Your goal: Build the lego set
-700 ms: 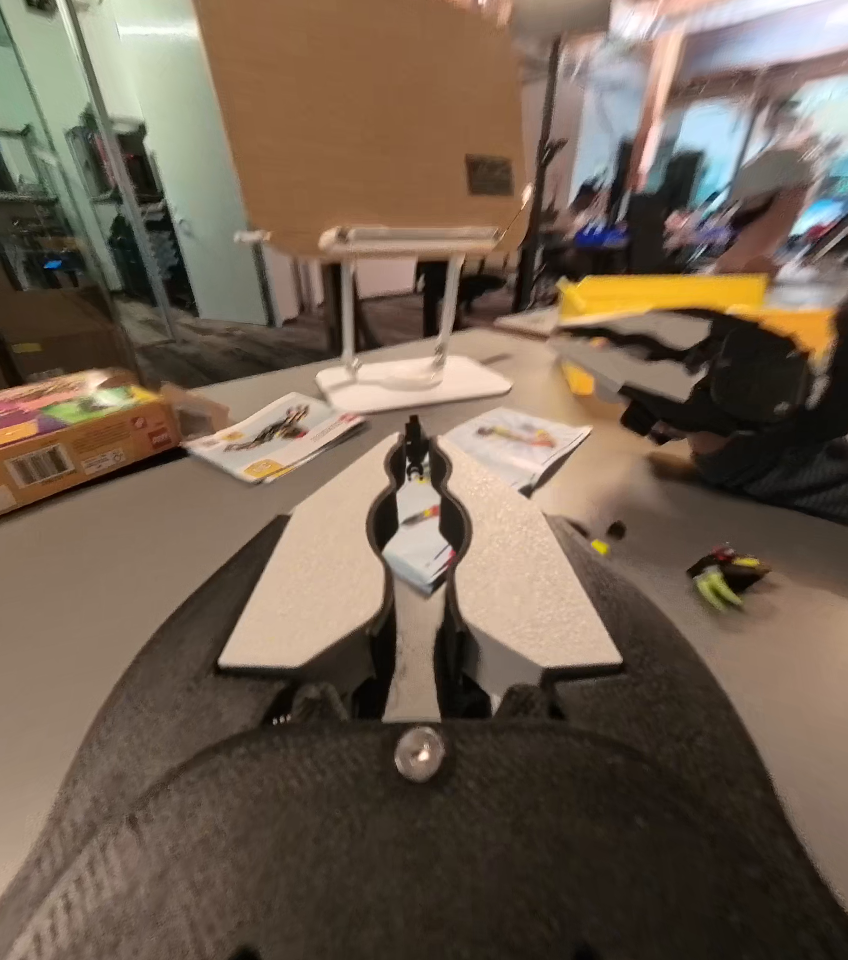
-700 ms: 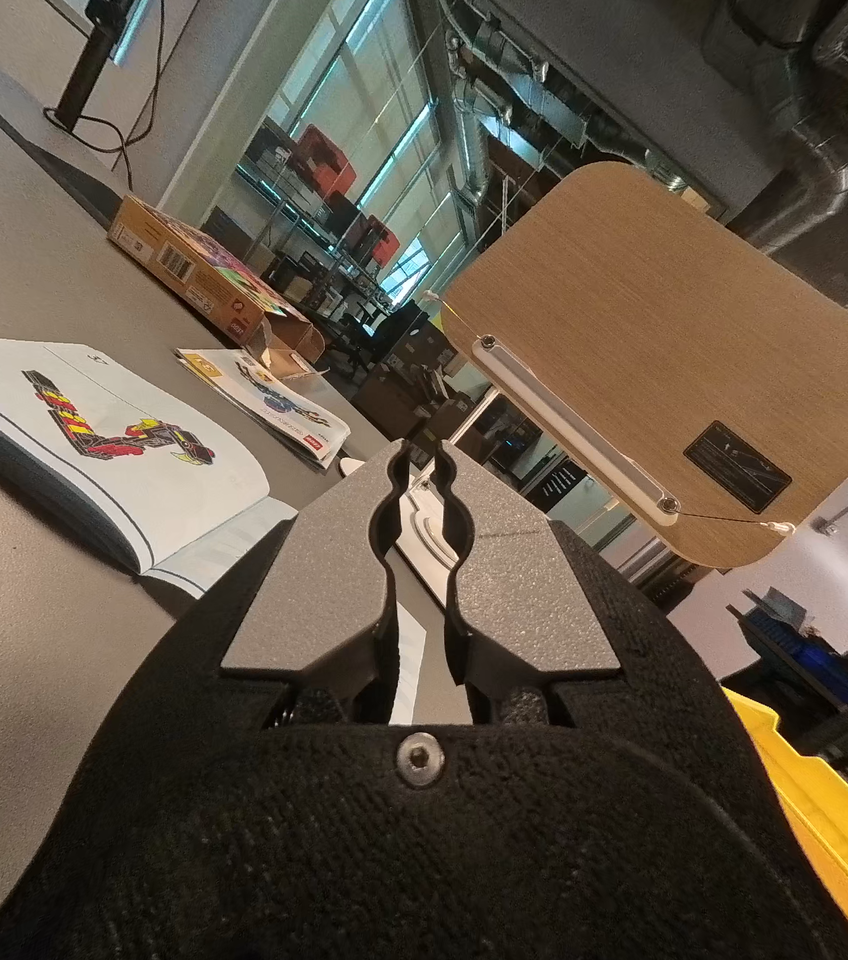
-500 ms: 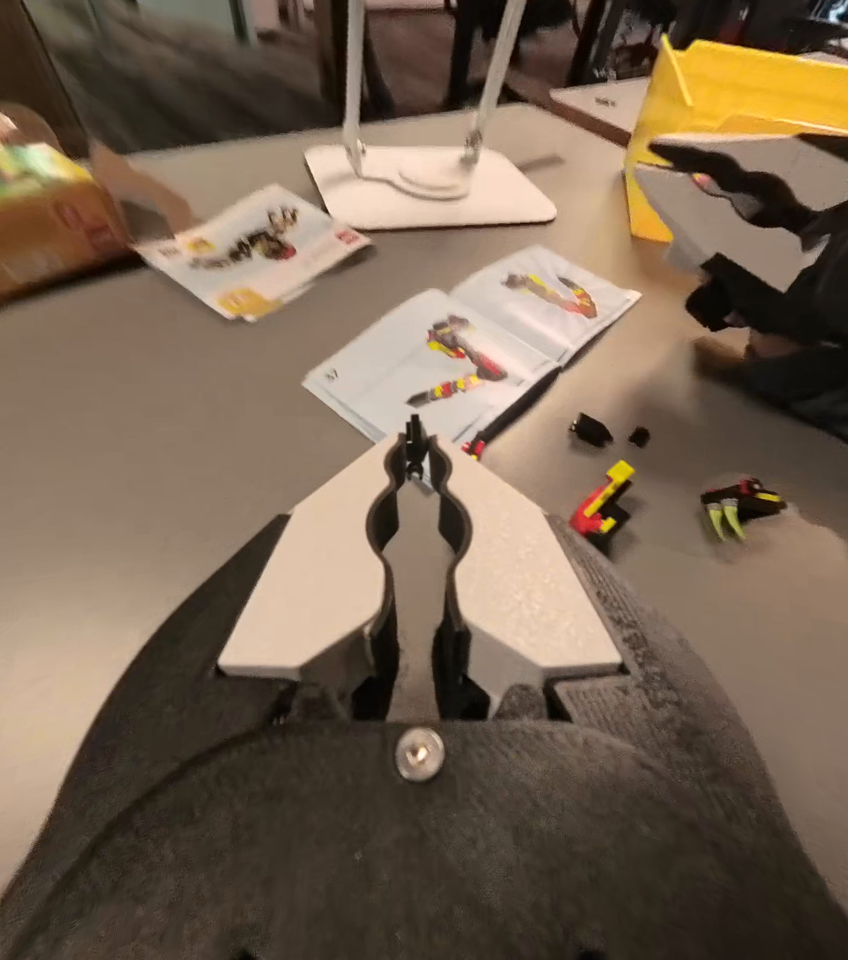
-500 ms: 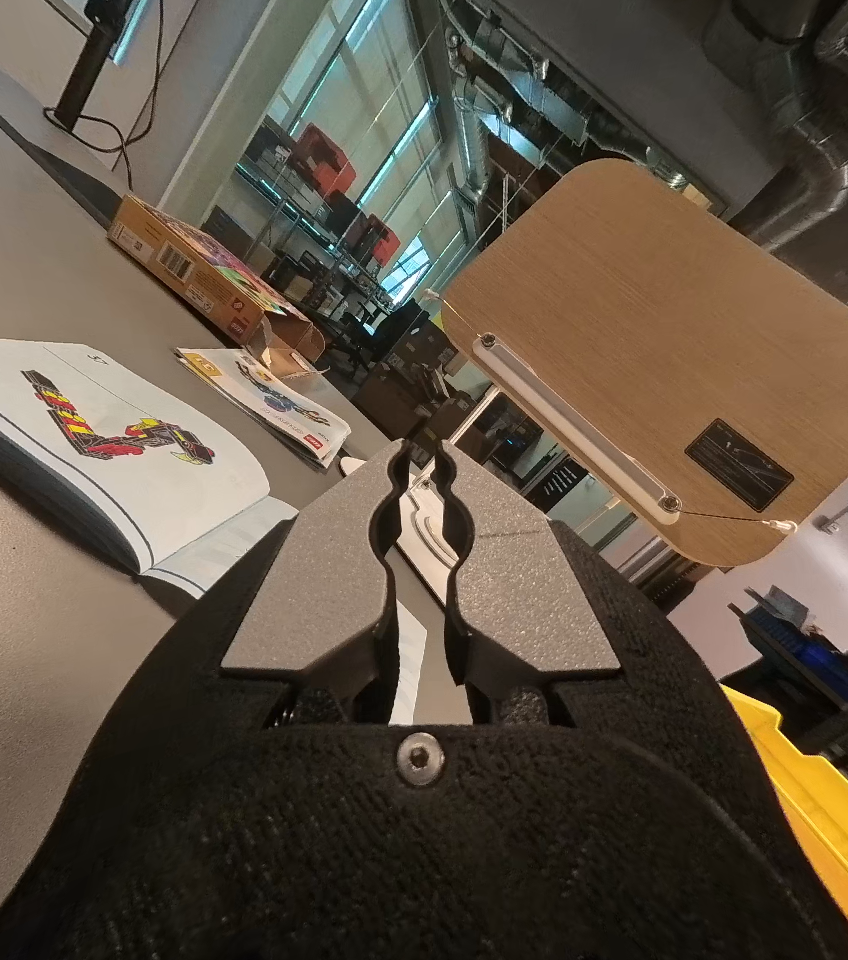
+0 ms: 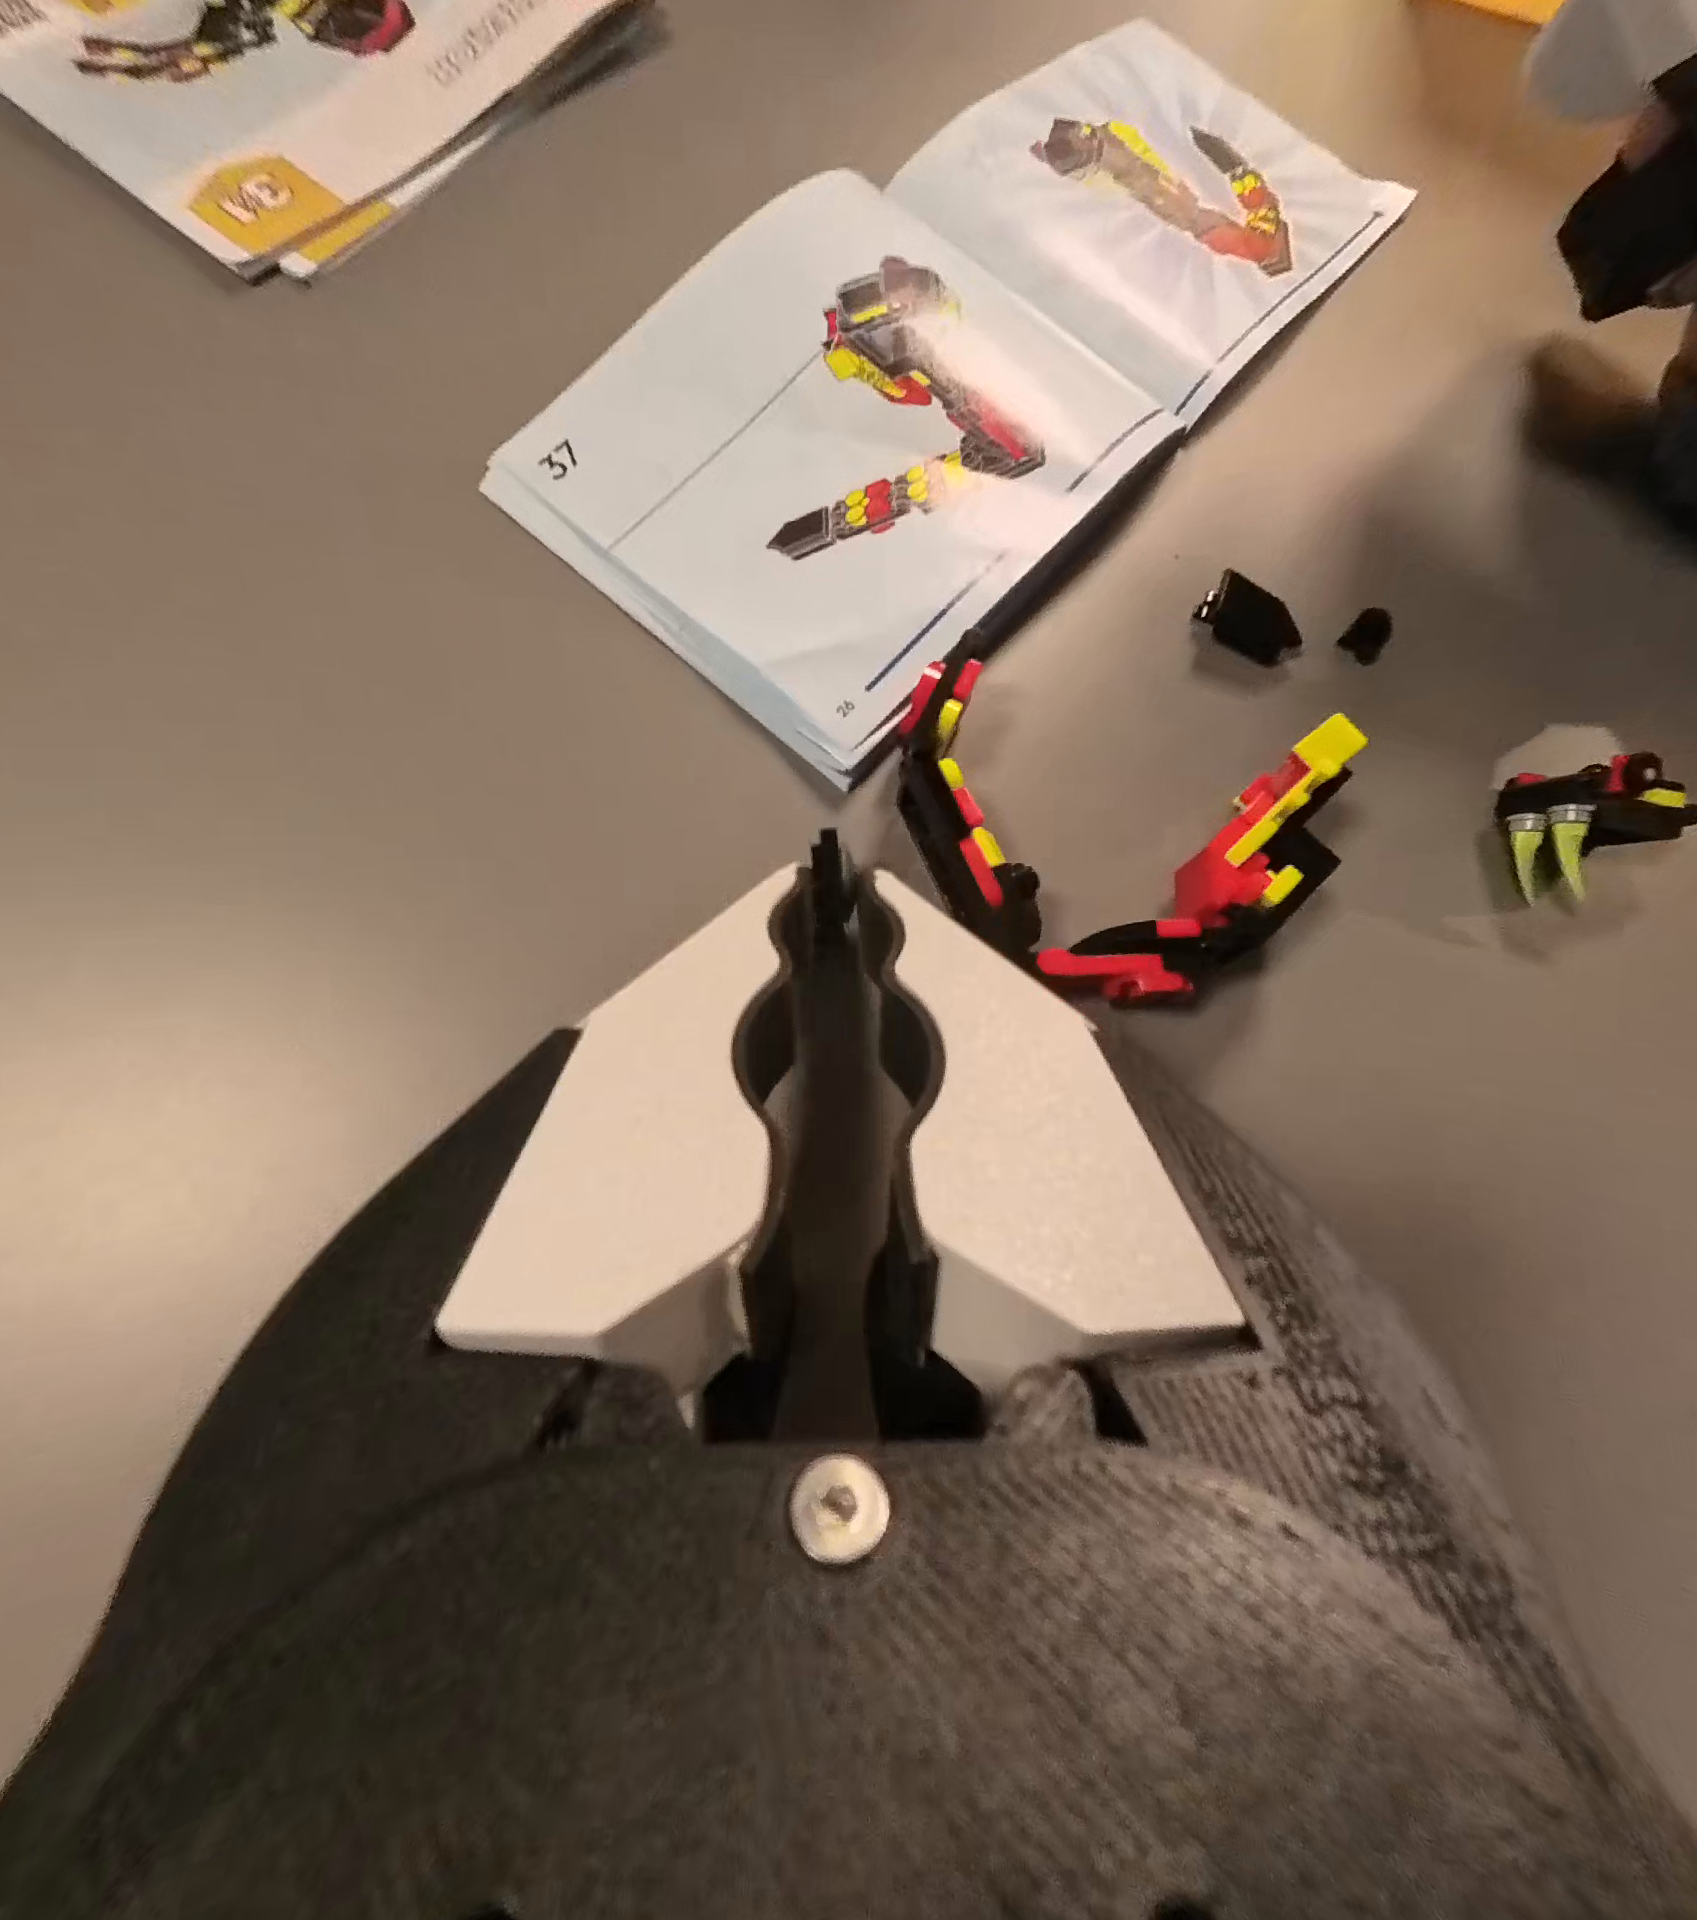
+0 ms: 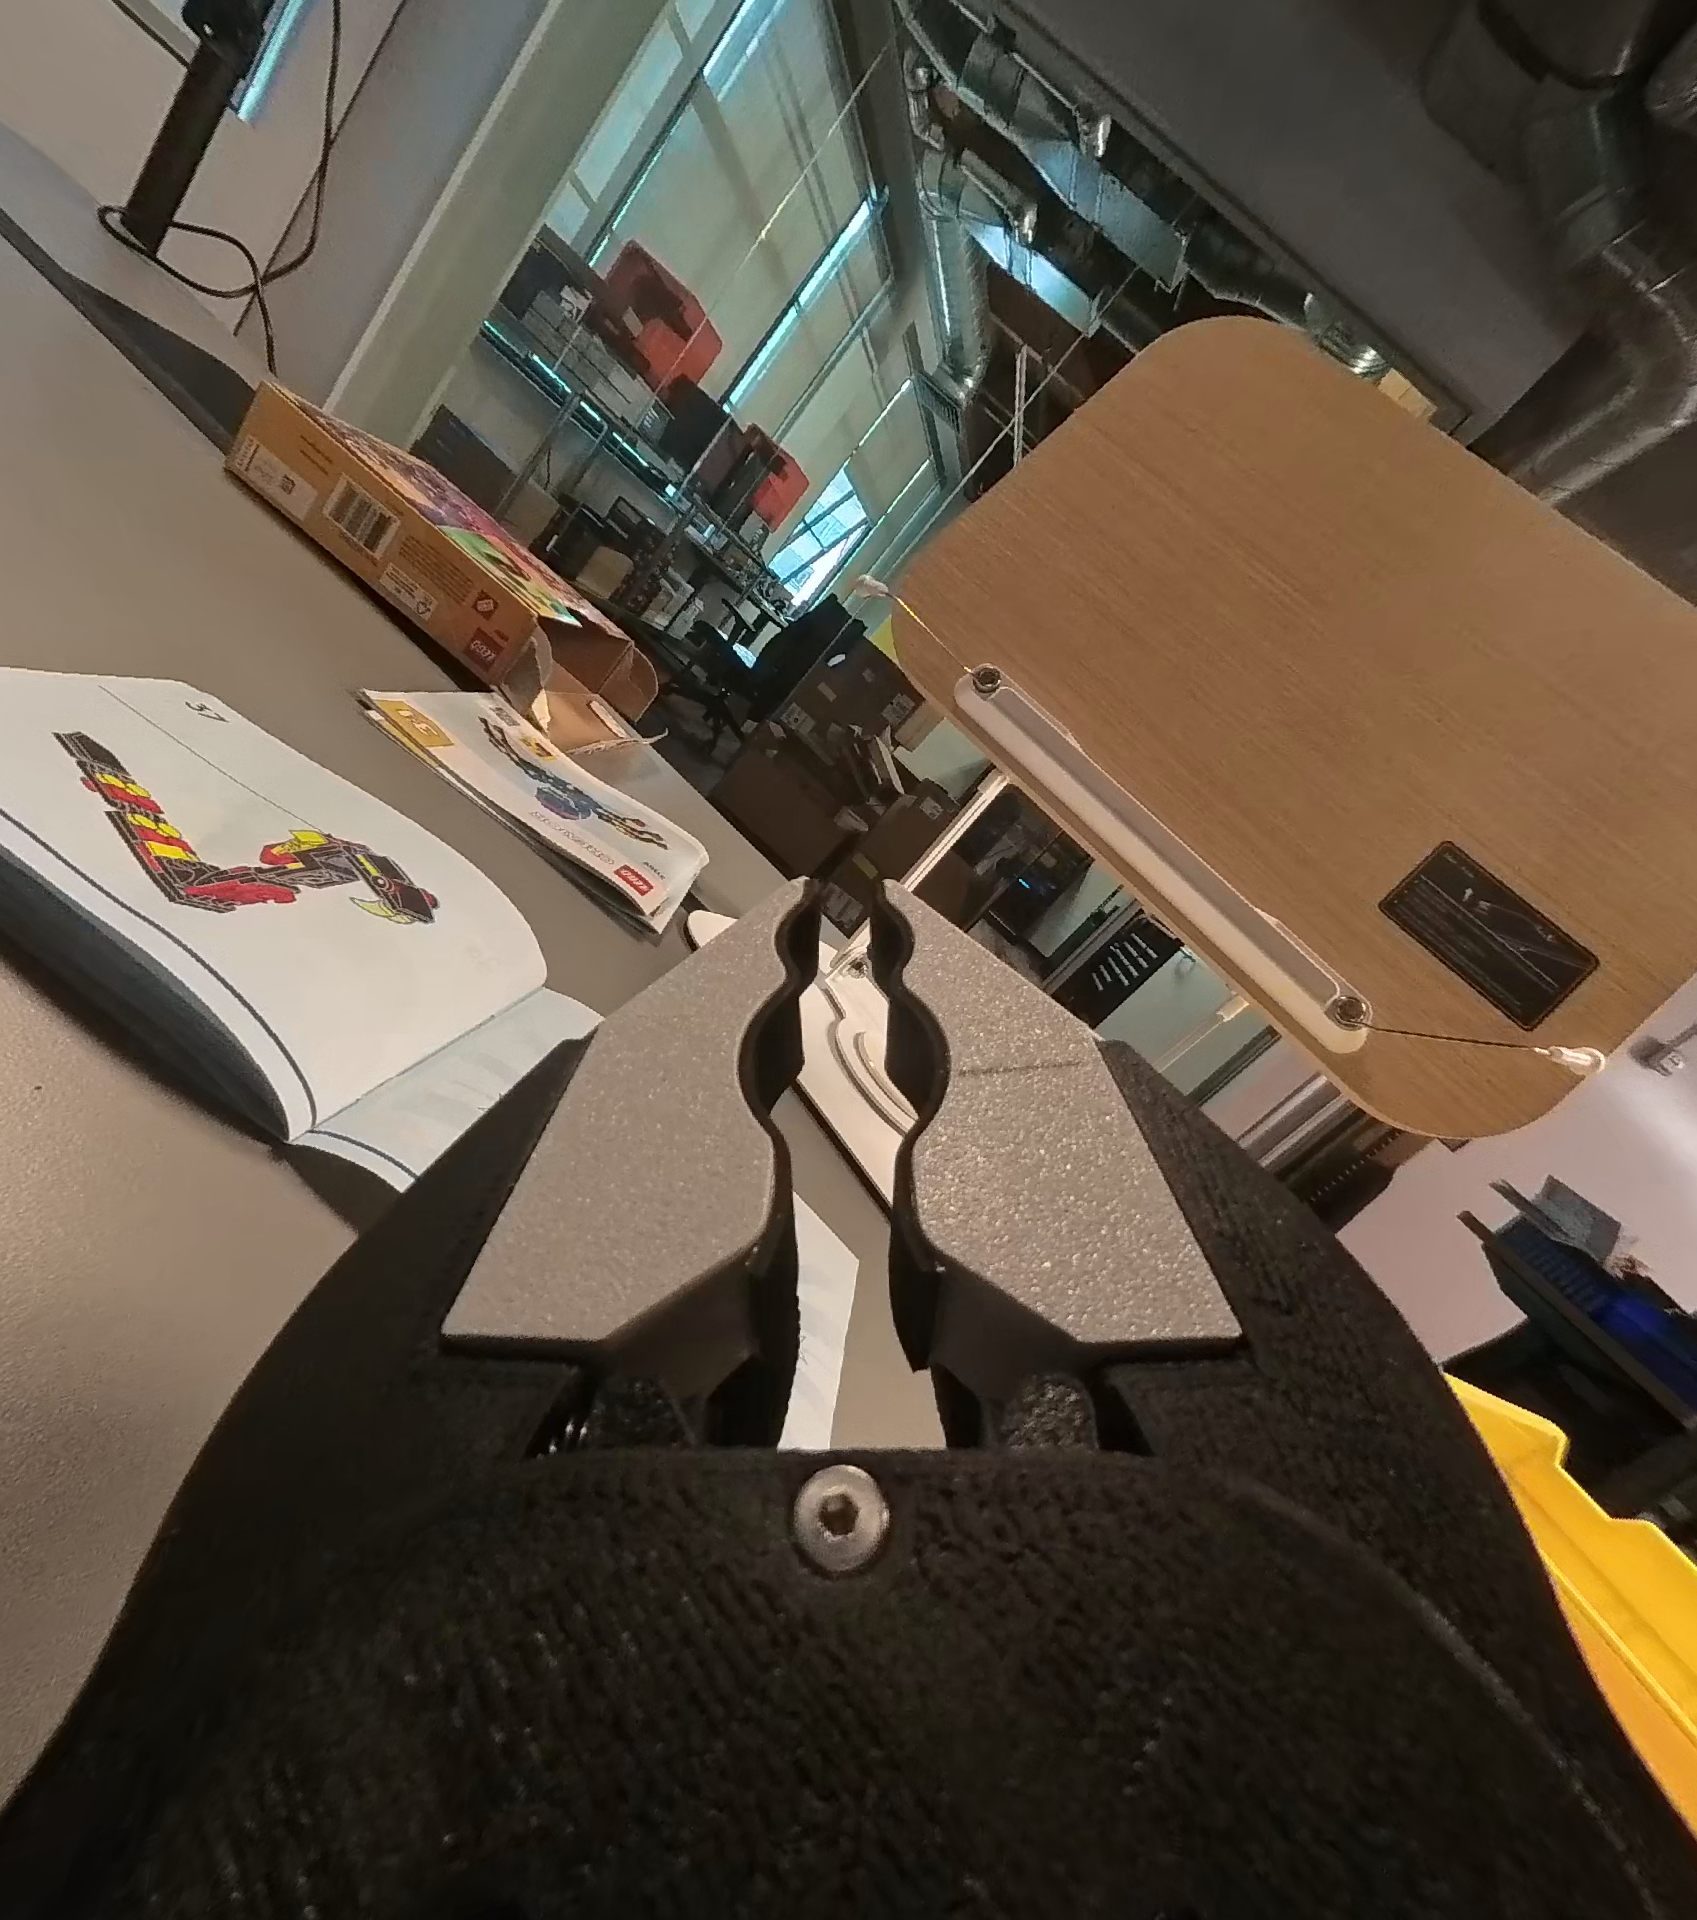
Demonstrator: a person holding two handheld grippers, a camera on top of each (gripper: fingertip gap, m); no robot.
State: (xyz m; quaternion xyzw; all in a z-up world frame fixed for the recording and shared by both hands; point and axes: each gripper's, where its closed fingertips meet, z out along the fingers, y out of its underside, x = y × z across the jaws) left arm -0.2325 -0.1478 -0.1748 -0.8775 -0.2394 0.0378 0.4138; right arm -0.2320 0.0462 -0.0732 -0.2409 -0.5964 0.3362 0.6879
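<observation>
Small black piece pinched, ready to attach

Left gripper (image 5: 828, 883) clamped a tiny black piece (image 5: 831, 868) beside the red-yellow assembly (image 5: 1124, 883); right gripper (image 6: 842, 904) sat slightly open, empty. Next: careful alignment.

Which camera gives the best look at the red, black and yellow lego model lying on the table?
The left wrist view. It looks down on the lego model, which lies in a curve just past the left gripper and beside the open booklet. The right wrist view shows the booklet and no model.

Red, yellow, black lego arm (image 5: 1187, 894)
</observation>
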